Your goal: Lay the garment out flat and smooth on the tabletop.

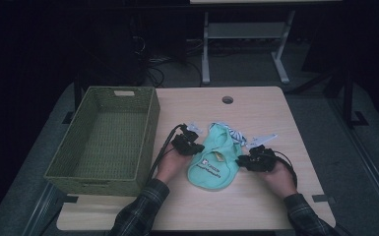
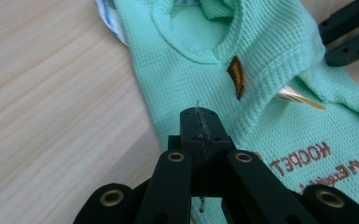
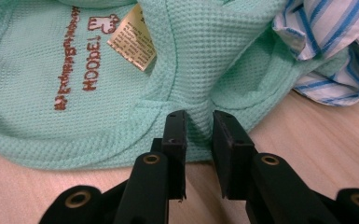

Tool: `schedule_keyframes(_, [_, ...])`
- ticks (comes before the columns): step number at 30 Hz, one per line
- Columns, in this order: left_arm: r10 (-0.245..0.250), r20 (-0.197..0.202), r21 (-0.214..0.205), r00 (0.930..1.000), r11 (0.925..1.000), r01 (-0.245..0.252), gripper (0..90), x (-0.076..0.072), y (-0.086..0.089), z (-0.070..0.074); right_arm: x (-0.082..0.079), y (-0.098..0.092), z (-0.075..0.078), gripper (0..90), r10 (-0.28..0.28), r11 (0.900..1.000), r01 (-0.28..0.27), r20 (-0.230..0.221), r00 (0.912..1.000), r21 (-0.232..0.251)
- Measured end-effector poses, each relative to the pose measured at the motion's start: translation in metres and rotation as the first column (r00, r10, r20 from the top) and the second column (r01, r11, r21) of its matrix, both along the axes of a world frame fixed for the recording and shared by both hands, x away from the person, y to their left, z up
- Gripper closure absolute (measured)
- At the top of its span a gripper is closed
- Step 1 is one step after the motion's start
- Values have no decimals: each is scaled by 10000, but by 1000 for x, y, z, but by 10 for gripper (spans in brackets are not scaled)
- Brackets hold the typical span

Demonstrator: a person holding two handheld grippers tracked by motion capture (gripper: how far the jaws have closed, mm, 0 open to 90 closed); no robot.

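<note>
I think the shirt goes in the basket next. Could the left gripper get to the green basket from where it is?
Probably yes: the left gripper, shut on the mint shirt, sits beside the green basket with bare table between.

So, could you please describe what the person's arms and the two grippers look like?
Both forearms wear dark plaid sleeves. The left gripper and the right gripper are matte black, each trailing a black cable. Seen close in the gripper views, each has two flat rectangular jaws on angular linkage arms, with brass-coloured ringed pivot holes.
</note>
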State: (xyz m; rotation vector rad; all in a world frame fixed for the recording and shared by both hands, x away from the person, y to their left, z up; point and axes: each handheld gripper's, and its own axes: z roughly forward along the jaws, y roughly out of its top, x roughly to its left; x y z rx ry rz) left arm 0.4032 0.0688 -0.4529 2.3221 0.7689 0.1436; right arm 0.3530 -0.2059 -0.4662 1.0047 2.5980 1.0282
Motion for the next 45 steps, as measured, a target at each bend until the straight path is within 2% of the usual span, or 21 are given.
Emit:
schedule_keyframes(2, [-166, -122, 306, 9998, 9994, 170, 896, -2, -3, -5, 0, -1, 0, 765, 4, 10000, -4, -10, 10000, -37])
schedule_keyframes(4, [-288, -186, 265, 9994, 9992, 293, 897, -6, -4, -7, 0, -2, 0, 766, -12, 10000, 12, -9, 10000, -63])
schedule_keyframes(6, [-470, -255, 362, 9986, 9982, 479, 897, -13, -7, -6, 0, -5, 1, 766, -82, 9999, 82, -9, 10000, -107])
schedule_keyframes(7, [-729, -258, 477, 9970, 9961, 740, 897, -20, -9, -5, 1, -9, 0, 766, -157, 9999, 157, -14, 9999, -49])
schedule_keyframes(10, [-905, -290, 542, 9955, 9943, 920, 897, -28, -10, -4, 1, -11, 1, 765, -198, 9998, 197, -95, 9998, -34])
schedule_keyframes(14, [-1177, -535, 549, 9916, 9912, 1207, 896, -44, -11, -3, -1, -13, 1, 764, -140, 9999, 139, -198, 9997, -49])
schedule_keyframes(17, [-1436, -440, 627, 9887, 9873, 1462, 896, -55, -9, -3, -5, -14, 4, 764, 40, 10000, -40, -97, 9999, -53])
schedule_keyframes(18, [-1436, -440, 627, 9887, 9873, 1462, 896, -55, -9, -3, -5, -14, 4, 764, 40, 10000, -40, -97, 9999, -53])
schedule_keyframes(19, [-1392, -468, 529, 9892, 9885, 1416, 896, -55, -8, -4, -3, -15, 10, 774, -85, 9993, 82, 104, 9999, 363])
schedule_keyframes(20, [-1364, -534, 474, 9892, 9892, 1389, 896, -55, -7, -4, -3, -15, 10, 774, -85, 9993, 82, 104, 9999, 363])
schedule_keyframes(24, [-1301, -587, 301, 9898, 9908, 1320, 897, -54, -7, -5, 14, -14, 17, 796, -364, 9983, 348, 315, 9988, 477])
schedule_keyframes(25, [-1361, -531, 367, 9893, 9897, 1382, 897, -54, -7, -5, 23, -12, 15, 806, -497, 9974, 483, 241, 9985, 533])
schedule_keyframes(26, [-1408, -498, 407, 9888, 9889, 1429, 897, -54, -7, -5, 23, -12, 15, 806, -497, 9974, 483, 241, 9985, 533])
schedule_keyframes(27, [-1407, -505, 405, 9888, 9889, 1428, 897, -54, -7, -5, 33, -8, 11, 806, -638, 9963, 631, 98, 9979, 583])
schedule_keyframes(29, [-1423, -498, 384, 9886, 9888, 1442, 897, -54, -7, -5, 37, -5, 10, 806, -651, 9959, 646, 46, 9979, 635])
schedule_keyframes(31, [-1426, -495, 353, 9885, 9889, 1444, 897, -53, -7, -5, 47, 5, 9, 812, -597, 9941, 592, 28, 9982, 910])
schedule_keyframes(34, [-1449, -472, 349, 9883, 9886, 1466, 897, -54, -7, -5, 48, 13, 10, 811, -430, 9934, 423, 37, 9991, 1070])
schedule_keyframes(36, [-1456, -470, 341, 9882, 9885, 1473, 897, -53, -7, -5, 47, 25, 9, 810, -99, 9947, 92, 69, 9999, 1024])
schedule_keyframes(40, [-1412, -463, 277, 9889, 9894, 1426, 897, -54, -7, -6, 42, 45, -1, 803, 526, 9979, -533, 170, 9985, 374])
schedule_keyframes(44, [-1408, -427, 275, 9891, 9895, 1420, 897, -54, -7, -6, 39, 48, 4, 794, 653, 9975, -662, 369, 9972, 249])
schedule_keyframes(45, [-1410, -421, 275, 9891, 9894, 1422, 897, -54, -7, -6, 40, 43, 11, 793, 505, 9973, -530, 493, 9975, 506])
